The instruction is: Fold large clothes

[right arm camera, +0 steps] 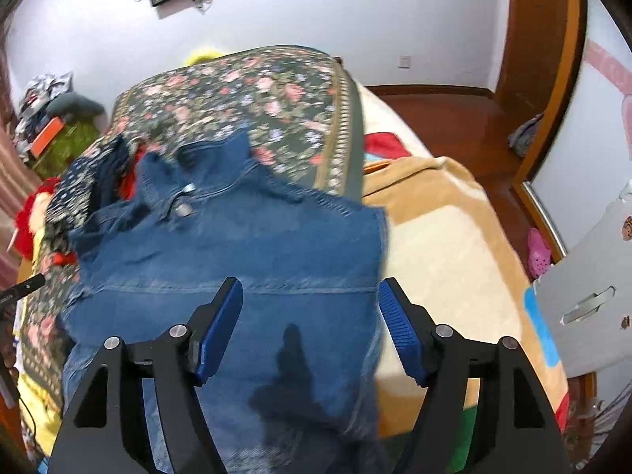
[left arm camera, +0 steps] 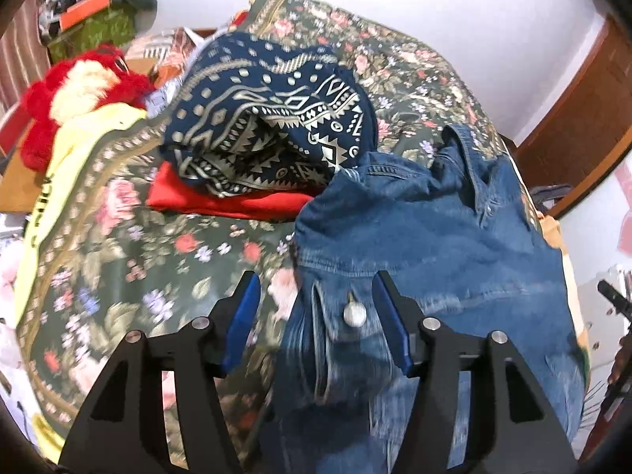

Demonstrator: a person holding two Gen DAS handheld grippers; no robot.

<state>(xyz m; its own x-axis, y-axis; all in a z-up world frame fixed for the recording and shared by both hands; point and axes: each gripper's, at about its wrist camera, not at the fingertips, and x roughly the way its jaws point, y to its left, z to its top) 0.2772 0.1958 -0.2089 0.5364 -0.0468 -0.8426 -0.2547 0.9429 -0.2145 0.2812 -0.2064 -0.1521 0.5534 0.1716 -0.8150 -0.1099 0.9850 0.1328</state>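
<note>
Denim jacket (left arm camera: 426,237) lies on floral bedspread (left arm camera: 118,268), long axis running from frame bottom toward upper right; left gripper (left arm camera: 316,316) and right gripper (right arm camera: 310,320), both wide and empty, straddle its near edge, left over button (left arm camera: 354,313).

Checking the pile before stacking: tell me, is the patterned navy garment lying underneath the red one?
No, the patterned navy garment lies on top of the folded red garment on the floral bedspread.
</note>
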